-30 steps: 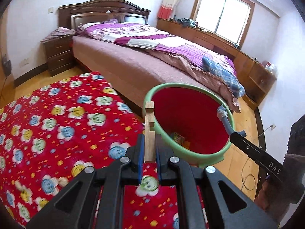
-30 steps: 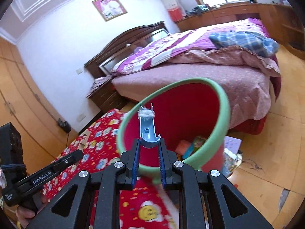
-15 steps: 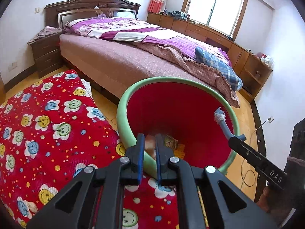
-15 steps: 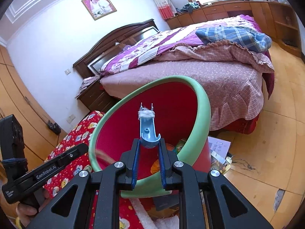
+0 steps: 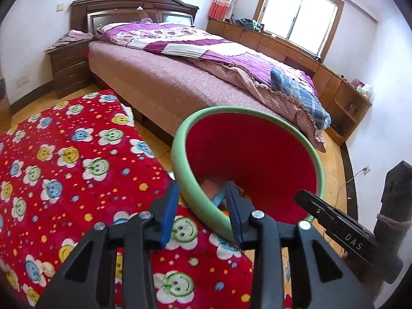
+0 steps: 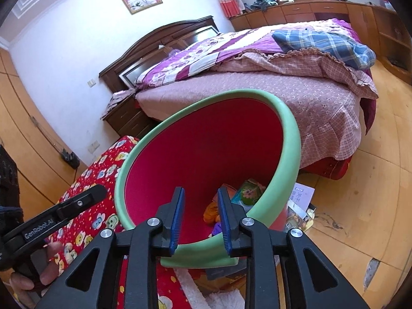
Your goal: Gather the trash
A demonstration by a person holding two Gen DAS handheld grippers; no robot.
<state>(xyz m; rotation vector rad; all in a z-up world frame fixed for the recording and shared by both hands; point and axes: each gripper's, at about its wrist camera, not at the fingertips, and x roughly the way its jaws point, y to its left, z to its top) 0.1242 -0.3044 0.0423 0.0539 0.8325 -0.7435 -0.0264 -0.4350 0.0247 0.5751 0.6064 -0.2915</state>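
A red bin with a green rim (image 5: 178,152) (image 6: 291,134) leans toward me beside the bed. My left gripper (image 5: 203,188) hangs at its near edge with the jaws opening; the rim passes between the fingers without being pinched. Just past them, inside the bin, lie a pinkish scrap (image 5: 209,184) and a blue piece (image 5: 217,198). My right gripper (image 6: 200,190) is over the bin's mouth, jaws opening and holding nothing. On the bin's bottom are an orange scrap (image 6: 211,211) and a green packet (image 6: 247,190). Each gripper shows in the other's view, the right gripper (image 5: 334,221) and the left gripper (image 6: 64,211).
A red blanket with smiley flowers (image 5: 64,159) lies on the floor left of the bin. The bed (image 5: 180,82) stands close behind it. Papers and wrappers (image 6: 301,198) lie on the wooden floor at the bin's right side. A nightstand (image 5: 69,67) is at the back left.
Both grippers came down closer over the bin and opened. The wooden clothespin is gone from the left jaws and the blue hook from the right jaws.
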